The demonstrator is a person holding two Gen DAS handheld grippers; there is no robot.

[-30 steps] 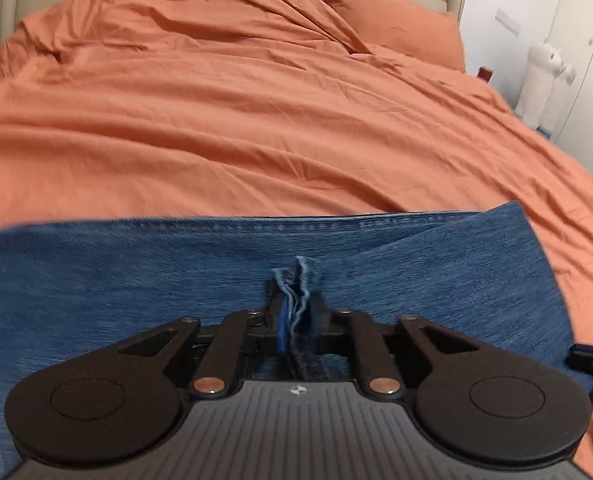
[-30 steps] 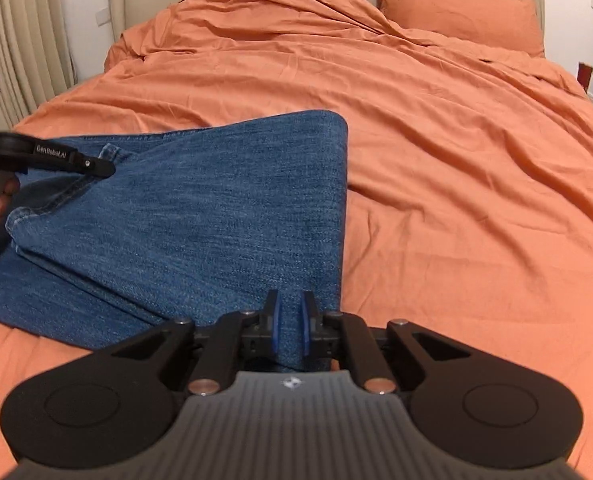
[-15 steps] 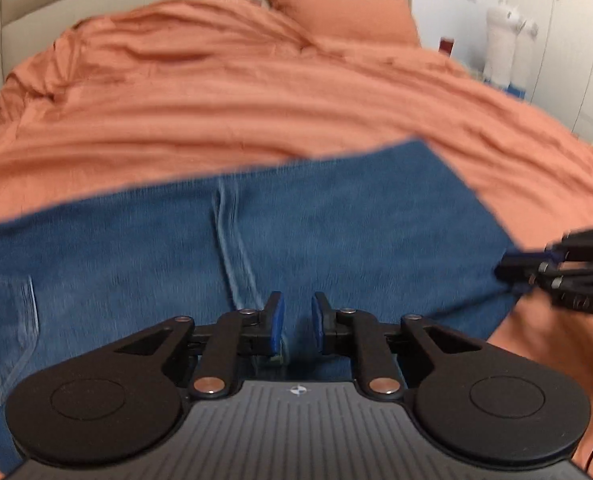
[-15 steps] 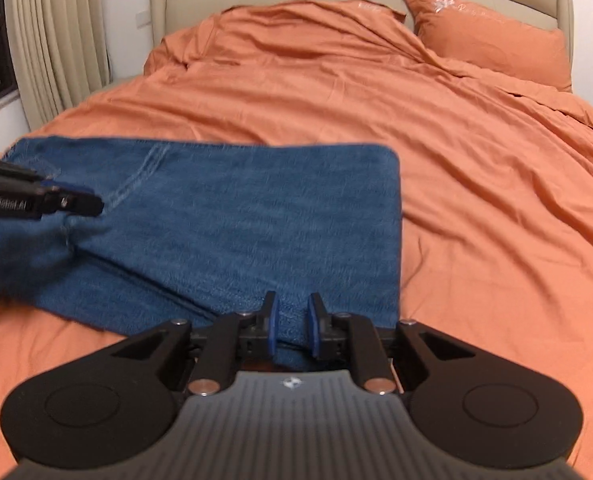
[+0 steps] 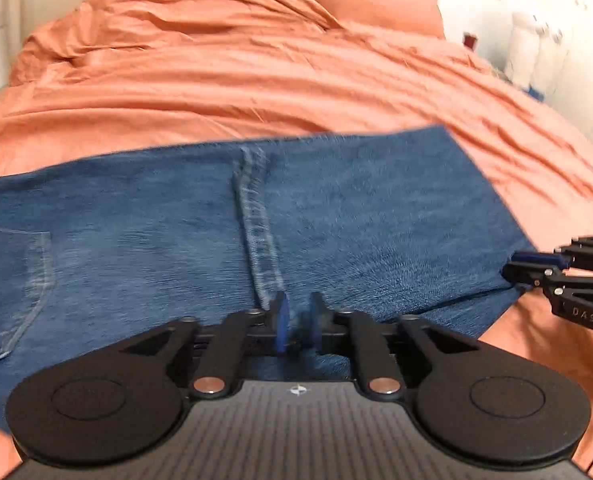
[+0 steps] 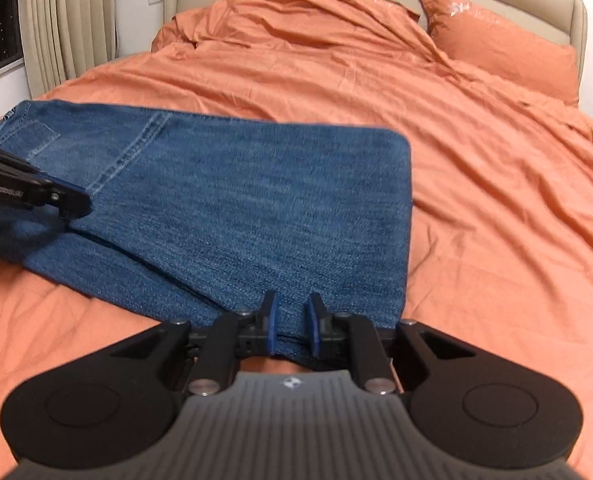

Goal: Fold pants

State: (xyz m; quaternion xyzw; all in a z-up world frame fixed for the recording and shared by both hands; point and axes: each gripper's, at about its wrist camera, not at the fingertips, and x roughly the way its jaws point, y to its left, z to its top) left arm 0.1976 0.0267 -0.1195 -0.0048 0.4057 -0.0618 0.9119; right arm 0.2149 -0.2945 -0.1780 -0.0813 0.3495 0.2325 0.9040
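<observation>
- Jeans [image 6: 232, 216] lie folded flat on the orange bed [image 6: 496, 184], from 6 to 10 o'clock in my rt view.
- My left gripper [image 5: 297, 324]: jaws just opening, narrow gap, denim between, pads off it.
- My rt gripper [image 6: 292, 326]: jaws just opening, narrow, straddling the near hem, no grip.

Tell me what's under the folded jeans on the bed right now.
Under the top layer of the jeans a second denim layer sticks out along the near edge. Below that lies the orange duvet, showing all around. Anything else beneath the denim is covered and cannot be seen.
</observation>
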